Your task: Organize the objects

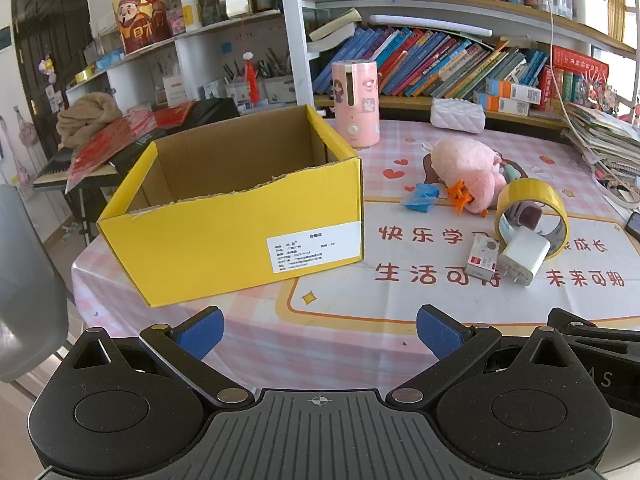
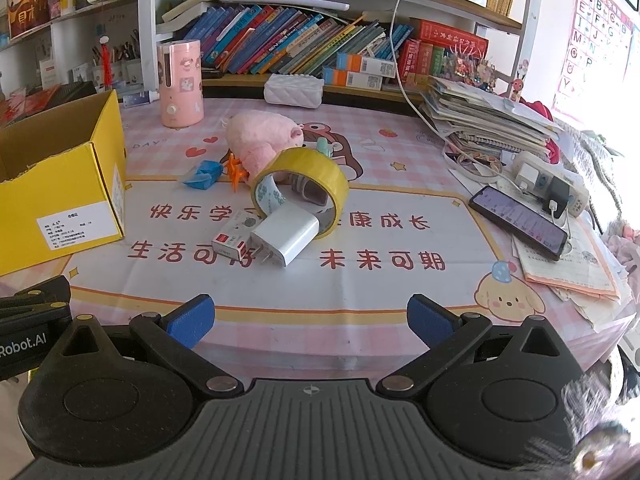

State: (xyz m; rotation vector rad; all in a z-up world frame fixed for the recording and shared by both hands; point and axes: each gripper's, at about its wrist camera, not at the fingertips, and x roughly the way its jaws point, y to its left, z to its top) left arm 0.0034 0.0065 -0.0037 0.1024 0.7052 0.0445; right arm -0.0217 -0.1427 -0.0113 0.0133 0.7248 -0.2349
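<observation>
We read large red-orange Chinese characters printed on the table mat (image 2: 360, 280): the upper row ran 快乐学, then was covered by objects, then 康成长; the lower row read 生活可, one character partly hidden, then 未来可期. Faint lettering "DAY" stood on the mat at centre left of the right wrist view. The yellow box (image 1: 224, 240) carried a white label (image 1: 314, 252) whose small print we could not read. At the lower left edge of the right wrist view, a black housing (image 2: 24, 350) bore "Robot.AI". An alphabet poster (image 2: 592, 36) at upper right showed capital letters, A, B, E and F among them.
</observation>
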